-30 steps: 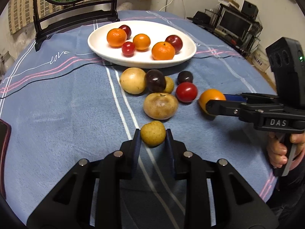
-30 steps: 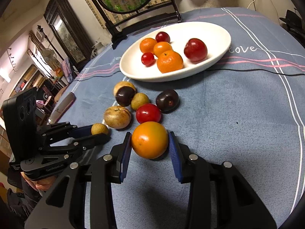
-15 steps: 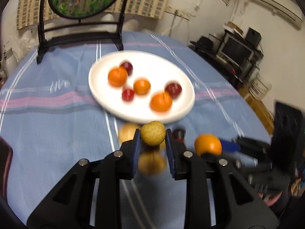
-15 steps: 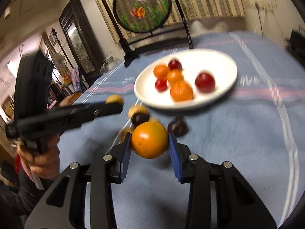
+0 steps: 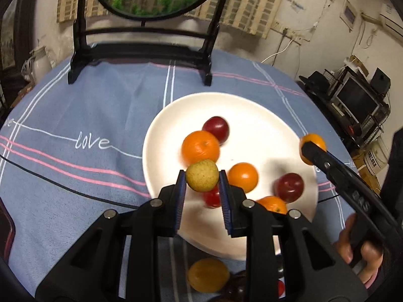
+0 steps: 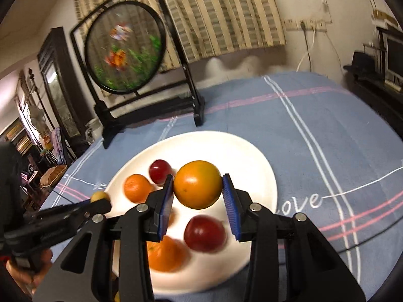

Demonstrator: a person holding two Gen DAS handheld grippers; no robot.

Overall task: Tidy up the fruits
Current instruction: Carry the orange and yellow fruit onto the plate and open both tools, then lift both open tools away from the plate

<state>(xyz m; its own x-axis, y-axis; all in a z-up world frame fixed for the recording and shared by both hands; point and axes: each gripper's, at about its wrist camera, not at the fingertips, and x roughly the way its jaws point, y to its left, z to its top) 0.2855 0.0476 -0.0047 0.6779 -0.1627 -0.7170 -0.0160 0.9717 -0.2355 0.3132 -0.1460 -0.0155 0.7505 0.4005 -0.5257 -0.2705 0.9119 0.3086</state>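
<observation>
Both grippers now hang over the white plate (image 5: 161, 136), where a second ago each stood low on the blue cloth (image 5: 83, 115) short of it. My left gripper (image 5: 202, 179) has its jaws clamped on a small yellow fruit (image 5: 202, 175), which I hold above the plate's near half, in front of a mandarin (image 5: 200, 147) lying there. My right gripper (image 6: 198, 185) has its jaws clamped on a large orange (image 6: 197, 184), carried above the plate's middle; in the left view that orange (image 5: 312, 143) sits at the plate's right rim. Both fruits have left the cloth and neither touches the plate yet. Already on the plate are three mandarins and three red fruits, among them a dark red plum (image 6: 204, 233) just below the orange. The background is smeared, so I judge both hands are in transit rather than settled. Some fruit remains on the cloth at the plate's near edge, including a yellow-brown one (image 5: 207, 274). For the task, this means the carry is nearly done: what remains is to find bare patches of plate, lower, and let go. The free space looks largest toward the plate's far side. Round fruit may roll on release or knock its neighbours.
</observation>
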